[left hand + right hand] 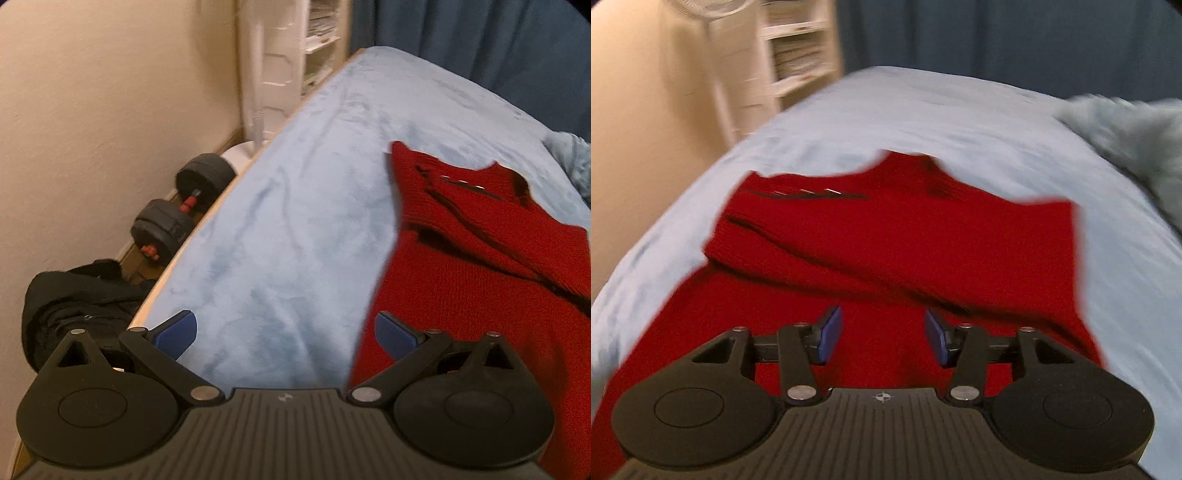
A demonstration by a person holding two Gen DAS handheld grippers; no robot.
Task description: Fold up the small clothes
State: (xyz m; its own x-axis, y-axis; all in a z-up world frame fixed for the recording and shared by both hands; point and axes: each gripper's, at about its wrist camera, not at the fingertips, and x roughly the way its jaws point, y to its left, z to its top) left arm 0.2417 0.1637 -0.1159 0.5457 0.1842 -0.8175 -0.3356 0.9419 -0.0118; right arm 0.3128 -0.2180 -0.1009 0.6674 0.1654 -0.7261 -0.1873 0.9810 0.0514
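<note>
Red knitted clothing [894, 251] is spread on a bed covered with a pale blue fleece blanket [295, 221], and it is seen in both wrist views. One part of the garment is folded diagonally across the rest, so that a dark crease is formed from upper left to lower right, and a row of small metal fasteners [469, 183] can be made out near its far edge. In the left wrist view the garment is seen at the right side of the blanket, with bare blue fleece to its left. The left hand-held gripper [286, 332] is held over the blanket with its blue pads [177, 332] spread wide; nothing is held between them, and its right pad stands in front of the garment's near edge, though contact cannot be told. The right hand-held gripper [884, 336] is positioned above the near part of the garment, its jaws parted about halfway, and no fabric is gripped. The right wrist view is smeared by motion. Beside the bed, on the floor along a cream wall, two black dumbbells [181, 210] with red collars and a heap of black cloth [74, 299] are seen. A bundle of grey-blue fabric [1137, 147] is piled at the bed's far right. White shelving [317, 40] and a dark blue curtain [480, 40] are visible beyond the bed.
</note>
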